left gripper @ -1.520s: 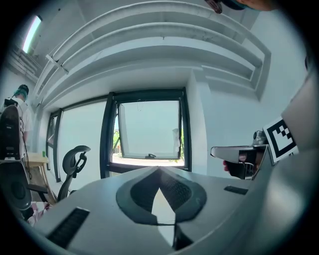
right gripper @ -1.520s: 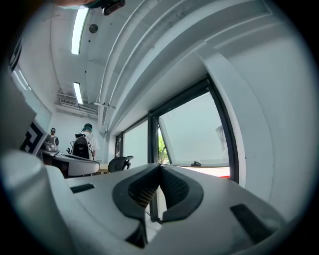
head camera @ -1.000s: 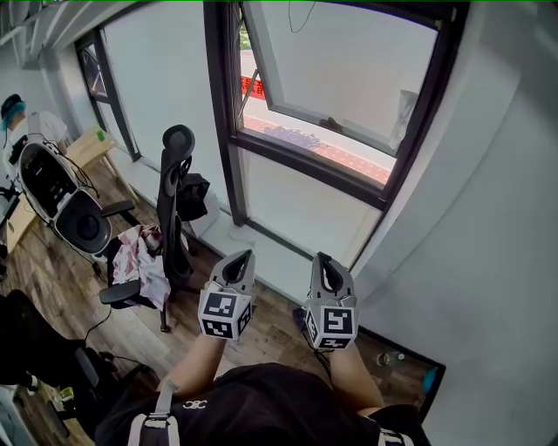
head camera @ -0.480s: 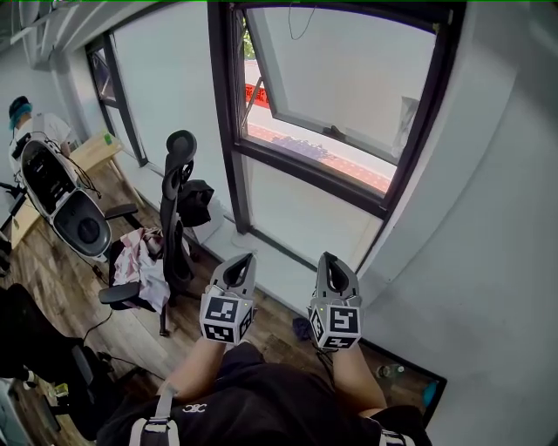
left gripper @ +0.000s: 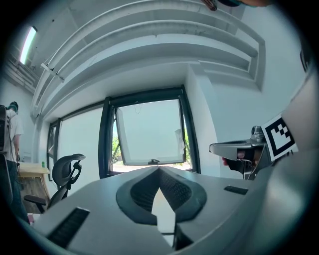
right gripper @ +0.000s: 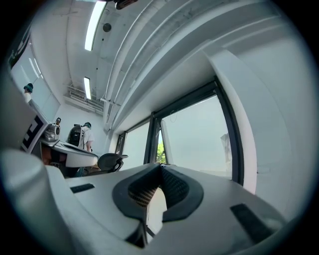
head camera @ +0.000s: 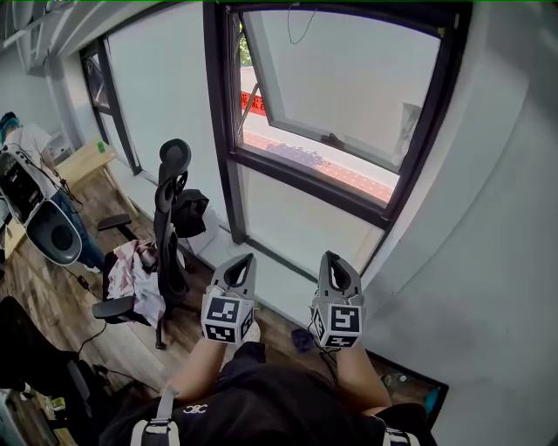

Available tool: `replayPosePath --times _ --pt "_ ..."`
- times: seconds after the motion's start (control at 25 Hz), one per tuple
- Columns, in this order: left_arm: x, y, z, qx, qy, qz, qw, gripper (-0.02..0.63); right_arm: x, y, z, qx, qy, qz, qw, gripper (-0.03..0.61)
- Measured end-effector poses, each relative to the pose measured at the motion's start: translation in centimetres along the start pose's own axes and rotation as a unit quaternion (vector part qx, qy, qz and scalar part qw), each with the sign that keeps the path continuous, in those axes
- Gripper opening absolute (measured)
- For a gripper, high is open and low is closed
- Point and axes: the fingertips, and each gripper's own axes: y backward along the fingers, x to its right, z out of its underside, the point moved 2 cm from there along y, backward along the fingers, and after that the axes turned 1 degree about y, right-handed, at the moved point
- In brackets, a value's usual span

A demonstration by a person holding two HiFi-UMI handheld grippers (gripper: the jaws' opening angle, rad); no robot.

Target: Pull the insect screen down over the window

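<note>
A dark-framed window (head camera: 392, 187) stands ahead, its upper sash (head camera: 349, 78) tilted open outward. A thin cord (head camera: 299, 19) hangs from the top of the frame; no screen shows over the glass. My left gripper (head camera: 248, 257) and right gripper (head camera: 328, 256) are held side by side below the sill, pointing up at the window, both shut with nothing between the jaws. The left gripper view shows its closed tips (left gripper: 159, 169) under the window (left gripper: 149, 134). The right gripper view shows its closed tips (right gripper: 160, 167) beside the window's frame (right gripper: 227, 134).
A black office chair (head camera: 170, 196) stands left of the window, with clothes (head camera: 135, 266) draped on its seat. Further left are a round machine (head camera: 48, 226) and a person (head camera: 22, 144). A white wall (head camera: 506, 218) closes the right side. The floor (head camera: 61, 305) is wood.
Both grippers have stayed shut and almost in place, a touch lower in view. The head view has drifted slightly, and the machine at the left sits closer to the frame's edge.
</note>
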Motion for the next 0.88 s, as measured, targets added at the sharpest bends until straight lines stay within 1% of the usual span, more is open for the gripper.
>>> replayPosePath --times 0.12,0.36,0.68,0.88 --pt "-1.1 -1.8 0.1 0.007 -0.001 0.001 1.0000 0.012 0.5 -2.4 0.7 -0.003 0.002 0.004 1.000 0.005" --pt "-4.9 -6.7 1.9 -0.002 0.013 0.003 0.9999 0.012 1.0 -7.9 2.1 -0.009 0.017 0.012 1.000 0.006" --pt "-9.0 -15.3 1.0 -0.017 0.009 0.024 0.9995 0.012 3.0 -16.4 2.8 -0.021 0.001 0.029 0.999 0.006" --pt "-11.9 -20.6 1.1 -0.029 0.023 0.033 0.9988 0.012 3.5 -22.2 3.9 -0.041 0.007 0.026 0.999 0.006"
